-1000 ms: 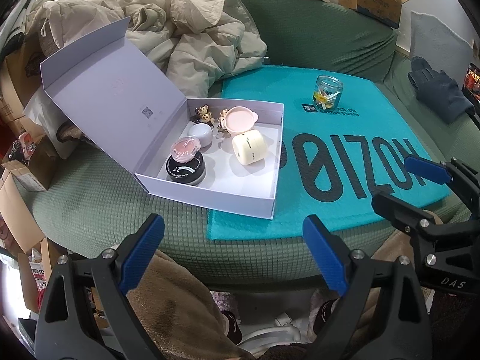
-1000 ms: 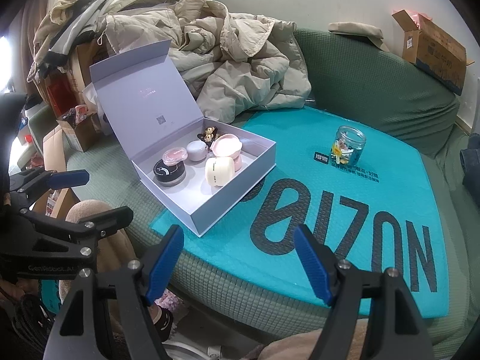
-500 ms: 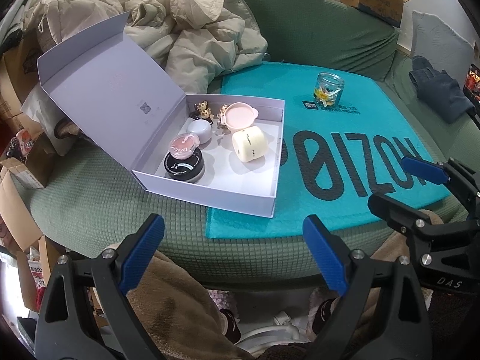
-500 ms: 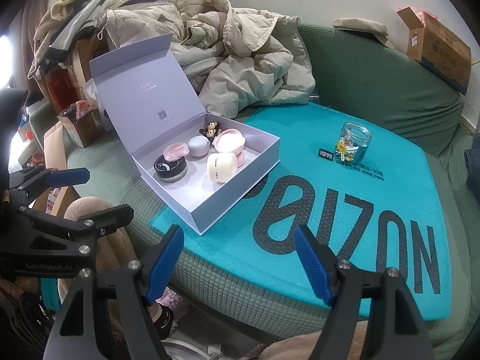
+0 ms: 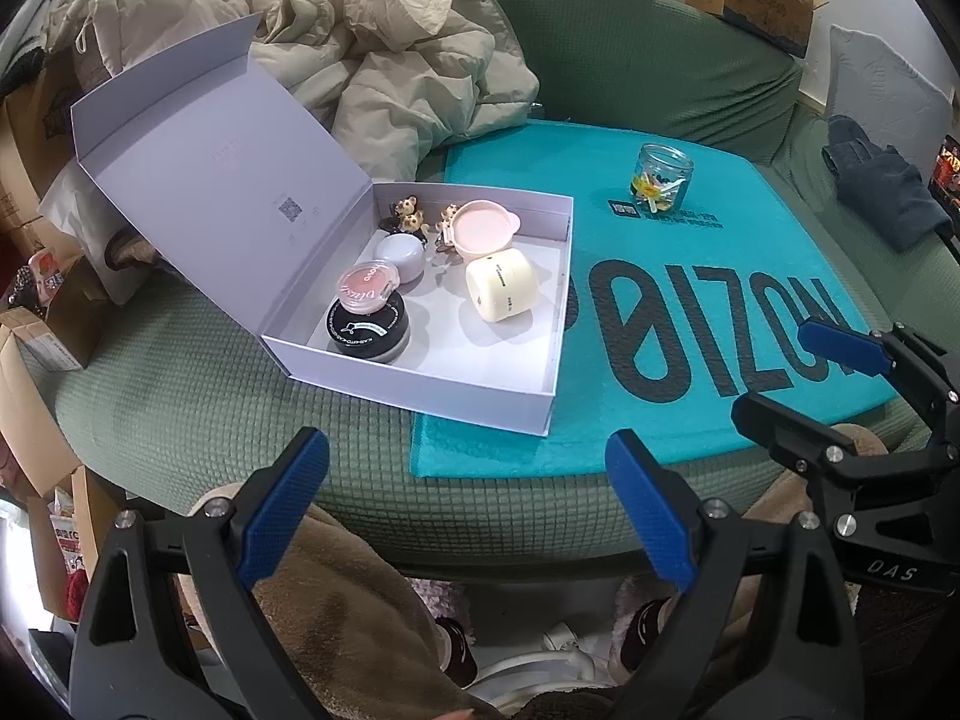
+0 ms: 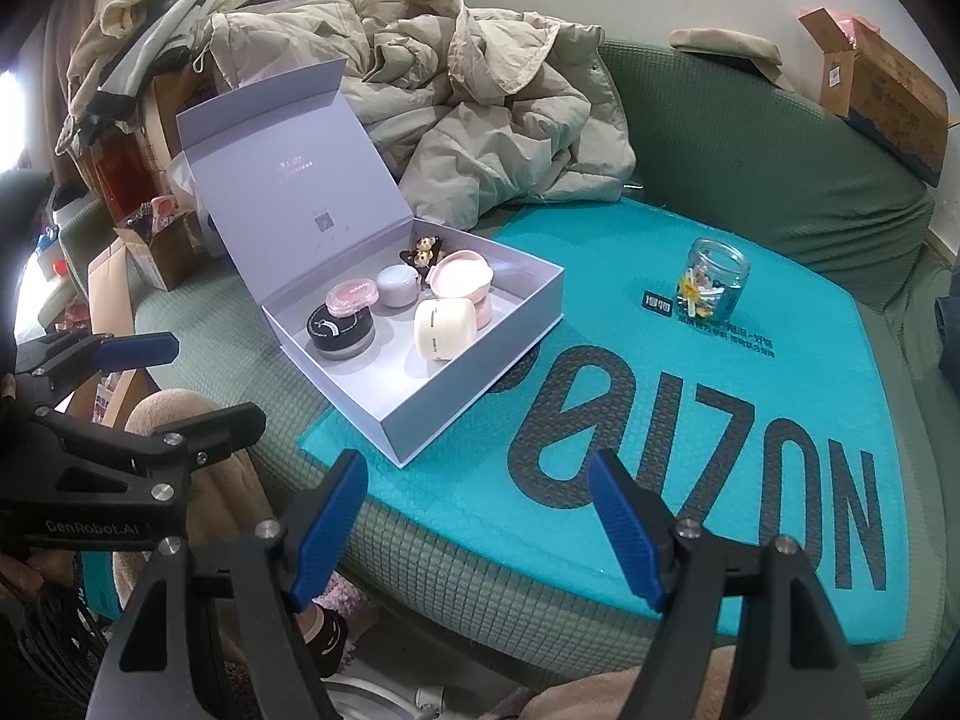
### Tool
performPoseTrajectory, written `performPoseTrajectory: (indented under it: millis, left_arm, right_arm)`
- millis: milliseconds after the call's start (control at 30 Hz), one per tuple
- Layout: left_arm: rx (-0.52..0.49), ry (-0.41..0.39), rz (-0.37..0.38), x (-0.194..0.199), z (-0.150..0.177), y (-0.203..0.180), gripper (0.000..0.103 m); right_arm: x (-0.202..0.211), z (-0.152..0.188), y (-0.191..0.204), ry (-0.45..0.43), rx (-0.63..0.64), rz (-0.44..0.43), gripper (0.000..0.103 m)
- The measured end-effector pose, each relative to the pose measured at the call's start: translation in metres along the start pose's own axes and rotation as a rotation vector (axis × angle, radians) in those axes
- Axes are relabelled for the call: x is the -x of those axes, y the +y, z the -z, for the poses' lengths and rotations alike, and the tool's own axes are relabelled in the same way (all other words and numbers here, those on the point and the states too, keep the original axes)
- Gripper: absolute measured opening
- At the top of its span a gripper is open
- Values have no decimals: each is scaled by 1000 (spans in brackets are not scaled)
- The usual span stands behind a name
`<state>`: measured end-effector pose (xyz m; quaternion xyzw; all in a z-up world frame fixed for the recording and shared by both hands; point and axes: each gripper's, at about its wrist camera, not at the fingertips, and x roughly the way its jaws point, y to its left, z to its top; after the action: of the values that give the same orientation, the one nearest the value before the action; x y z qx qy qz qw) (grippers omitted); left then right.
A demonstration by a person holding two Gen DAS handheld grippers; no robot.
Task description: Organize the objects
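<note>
Several small things sit in our open box: a black jar with a pink pot on top, a cream tub on its side, a grey pot, a pink dish and small figurines. The box lies half on the teal mat, on the green sofa. A glass jar stands apart on the mat. Our left gripper and right gripper hover near the sofa edge, jaws wide, holding nothing.
</note>
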<state>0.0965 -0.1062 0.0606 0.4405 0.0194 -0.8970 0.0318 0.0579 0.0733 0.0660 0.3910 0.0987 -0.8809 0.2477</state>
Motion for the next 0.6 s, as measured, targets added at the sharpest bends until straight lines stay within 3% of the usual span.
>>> performPoseTrajectory:
  millis: [600]
  left_arm:
    - [-27, -39, -36, -5, -2, -7, 103]
  right_arm:
    - [-17, 2, -7, 35, -16, -1, 78]
